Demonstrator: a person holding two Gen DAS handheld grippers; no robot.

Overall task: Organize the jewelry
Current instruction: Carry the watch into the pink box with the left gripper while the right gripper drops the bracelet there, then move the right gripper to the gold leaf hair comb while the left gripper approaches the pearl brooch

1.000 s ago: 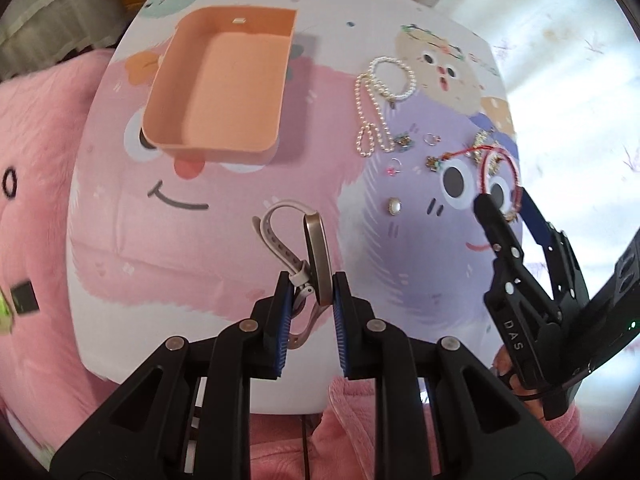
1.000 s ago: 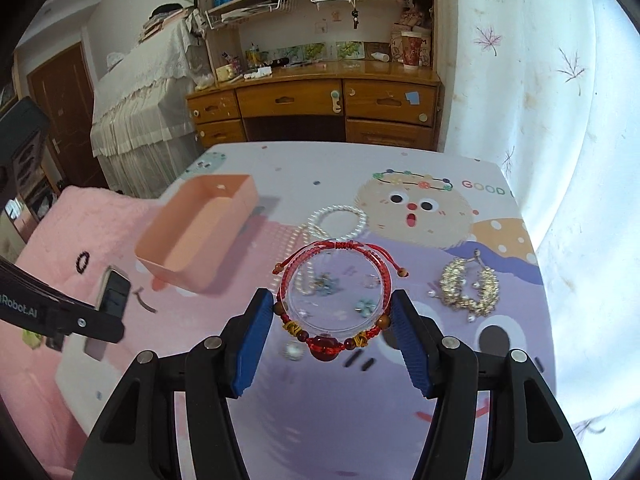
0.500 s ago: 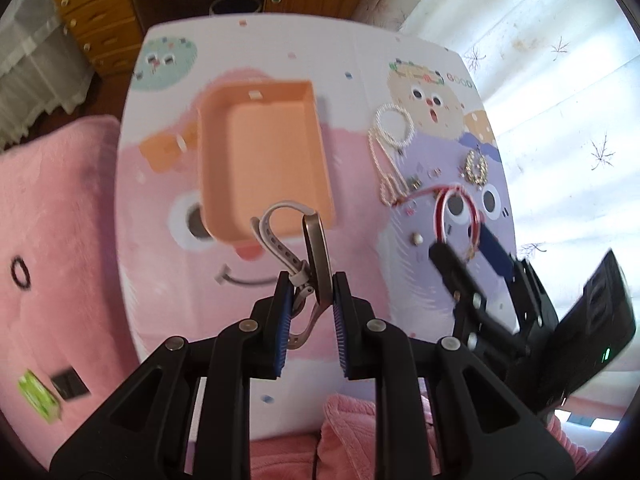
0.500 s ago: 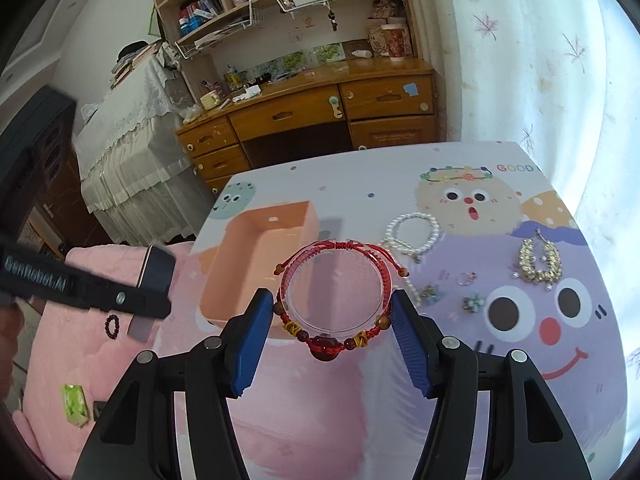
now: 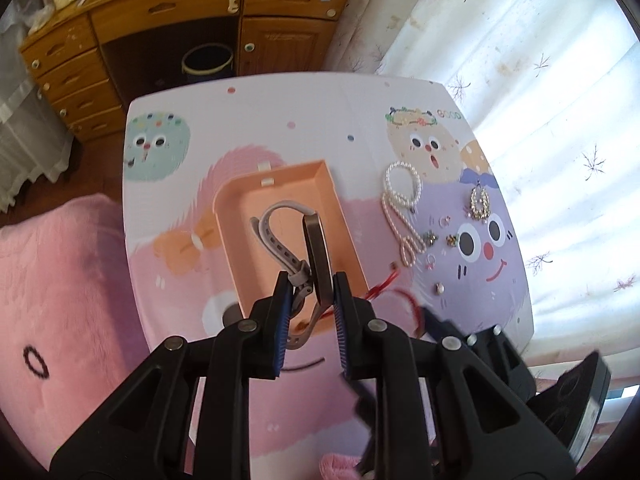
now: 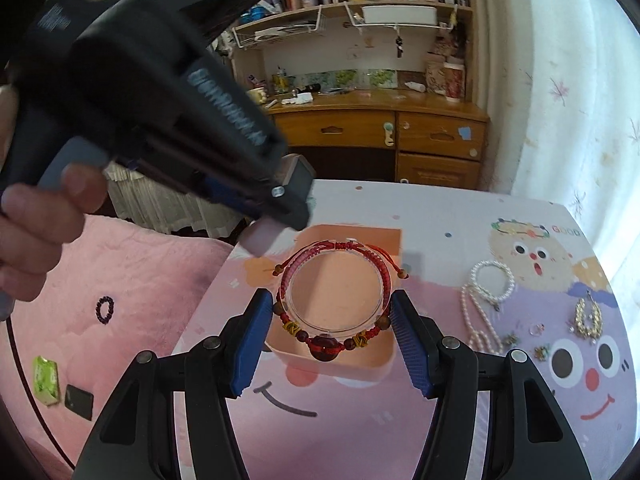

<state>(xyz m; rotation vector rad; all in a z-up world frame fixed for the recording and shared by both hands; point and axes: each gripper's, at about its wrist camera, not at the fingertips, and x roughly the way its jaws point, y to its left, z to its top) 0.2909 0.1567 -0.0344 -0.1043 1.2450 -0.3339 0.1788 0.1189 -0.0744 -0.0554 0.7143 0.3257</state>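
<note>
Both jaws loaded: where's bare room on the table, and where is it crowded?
Free: the tray floor, and the mat between tray and pearls. Far edge toward the desk is bare too. Crowded: right side, around pearls, gold earrings and small studs.

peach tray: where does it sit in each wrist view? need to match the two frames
Left wrist: peach tray at centre, just above the jaws, behind the held watch.
Right wrist: the tray at centre, behind the held red bracelet, under the left gripper.
Shared landmark: pearl necklace, on the mat right of the tray in both.
</note>
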